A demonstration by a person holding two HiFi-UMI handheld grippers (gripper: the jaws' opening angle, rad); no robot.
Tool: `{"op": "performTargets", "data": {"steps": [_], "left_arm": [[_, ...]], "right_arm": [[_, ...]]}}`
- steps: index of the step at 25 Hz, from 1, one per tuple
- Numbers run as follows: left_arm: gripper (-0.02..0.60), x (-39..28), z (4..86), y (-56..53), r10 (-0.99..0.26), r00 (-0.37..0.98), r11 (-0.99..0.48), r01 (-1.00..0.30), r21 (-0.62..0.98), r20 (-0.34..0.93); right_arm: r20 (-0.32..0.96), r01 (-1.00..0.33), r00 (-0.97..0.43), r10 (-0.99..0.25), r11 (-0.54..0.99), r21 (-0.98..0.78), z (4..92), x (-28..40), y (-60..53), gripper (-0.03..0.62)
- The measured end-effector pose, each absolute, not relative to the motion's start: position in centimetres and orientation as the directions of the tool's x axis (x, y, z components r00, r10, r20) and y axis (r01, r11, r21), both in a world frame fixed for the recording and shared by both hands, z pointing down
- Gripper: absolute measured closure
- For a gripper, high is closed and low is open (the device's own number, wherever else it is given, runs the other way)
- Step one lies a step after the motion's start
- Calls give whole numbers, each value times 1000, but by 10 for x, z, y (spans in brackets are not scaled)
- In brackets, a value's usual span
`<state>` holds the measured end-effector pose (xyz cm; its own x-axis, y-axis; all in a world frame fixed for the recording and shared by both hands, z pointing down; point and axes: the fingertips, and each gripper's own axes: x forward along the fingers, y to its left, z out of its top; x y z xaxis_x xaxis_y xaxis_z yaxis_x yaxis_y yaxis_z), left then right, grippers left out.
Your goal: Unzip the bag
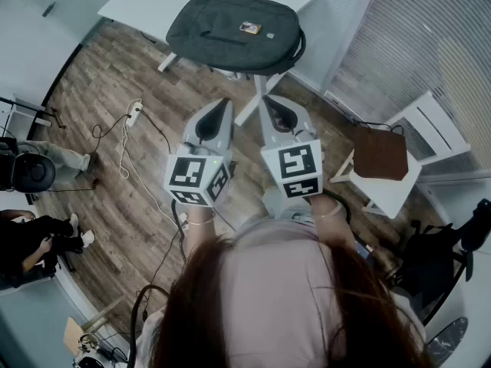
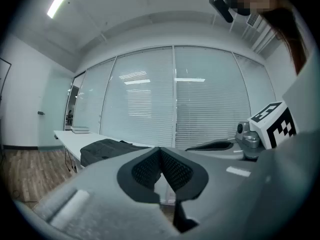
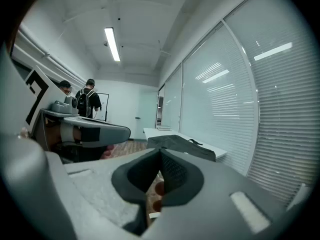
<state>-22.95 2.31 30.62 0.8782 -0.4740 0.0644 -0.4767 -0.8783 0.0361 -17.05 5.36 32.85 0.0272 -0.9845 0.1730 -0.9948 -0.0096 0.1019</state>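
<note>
Head view: bag (image 1: 232, 31) flat on table (image 1: 136, 4) at 12 o'clock; left gripper (image 1: 225, 102), right gripper (image 1: 264, 100) at 6, jaws clenched, empty.

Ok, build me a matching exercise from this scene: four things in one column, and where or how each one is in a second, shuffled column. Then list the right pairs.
Column one
1. backpack
2. brown seat pad
3. power strip
4. left gripper

Column two
A. lying on the wooden floor
B. shut, holding nothing
C. lying on the white table
D. on the white chair

Right pairs: 1-C, 2-D, 3-A, 4-B
</note>
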Motion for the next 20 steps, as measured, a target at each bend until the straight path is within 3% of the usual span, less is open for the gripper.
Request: {"op": "performTargets", "data": {"steps": [20], "left_arm": [[572,-224,319,4,-488,869,-869,-492,52,78]], "right_arm": [[196,-996,-11,-981,28,82,346,-172,32,591]]}}
